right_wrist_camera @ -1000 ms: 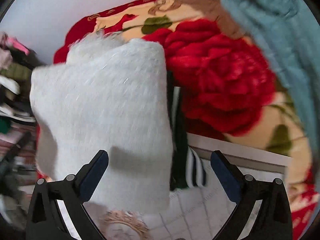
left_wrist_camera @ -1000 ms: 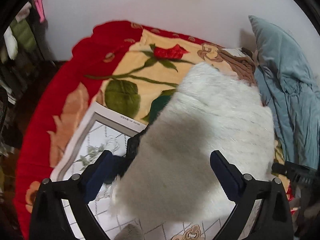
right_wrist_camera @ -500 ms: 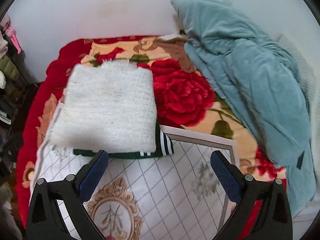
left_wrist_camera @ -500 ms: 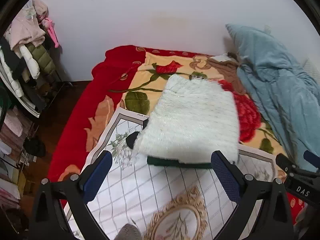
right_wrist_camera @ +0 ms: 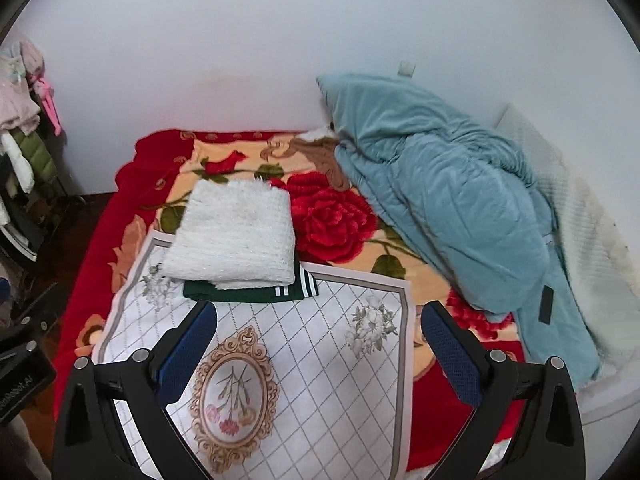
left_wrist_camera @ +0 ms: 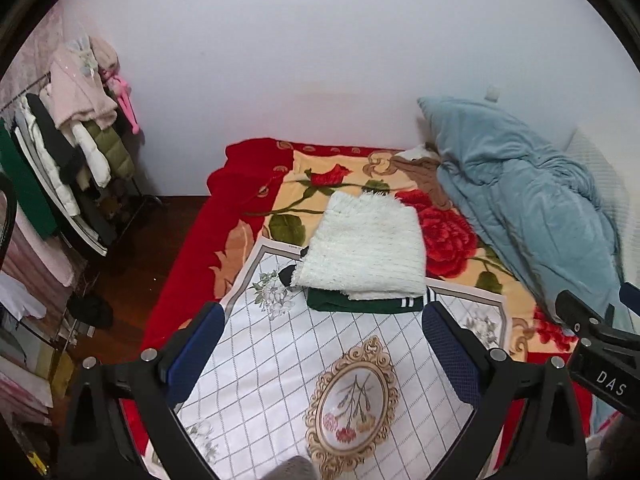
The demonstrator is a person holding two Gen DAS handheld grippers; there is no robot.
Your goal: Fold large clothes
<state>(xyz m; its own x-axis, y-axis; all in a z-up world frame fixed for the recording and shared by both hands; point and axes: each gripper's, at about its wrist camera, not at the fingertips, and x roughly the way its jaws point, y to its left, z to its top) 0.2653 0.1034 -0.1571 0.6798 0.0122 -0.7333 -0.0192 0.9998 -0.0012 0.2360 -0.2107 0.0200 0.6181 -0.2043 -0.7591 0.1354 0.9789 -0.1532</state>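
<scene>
A folded fluffy white sweater [left_wrist_camera: 366,254] [right_wrist_camera: 236,242] lies on top of a folded dark green garment with white stripes [left_wrist_camera: 368,305] [right_wrist_camera: 256,292], at the far edge of a white checked mat [left_wrist_camera: 304,364] [right_wrist_camera: 316,360] on the bed. My left gripper [left_wrist_camera: 320,352] is open and empty, held well back above the mat. My right gripper [right_wrist_camera: 318,354] is open and empty too, also back from the pile. The right gripper's body shows at the right edge of the left wrist view [left_wrist_camera: 600,340].
The bed has a red and yellow rose blanket [left_wrist_camera: 448,236] [right_wrist_camera: 332,216]. A rumpled light blue quilt [left_wrist_camera: 532,208] [right_wrist_camera: 444,200] lies along the right. A clothes rack with hanging coats [left_wrist_camera: 60,168] stands left, beside dark floor [left_wrist_camera: 160,232].
Both grippers have pulled back and up from the white sweater, which was close in front of them a second ago. The sweater now rests still on the green garment.
</scene>
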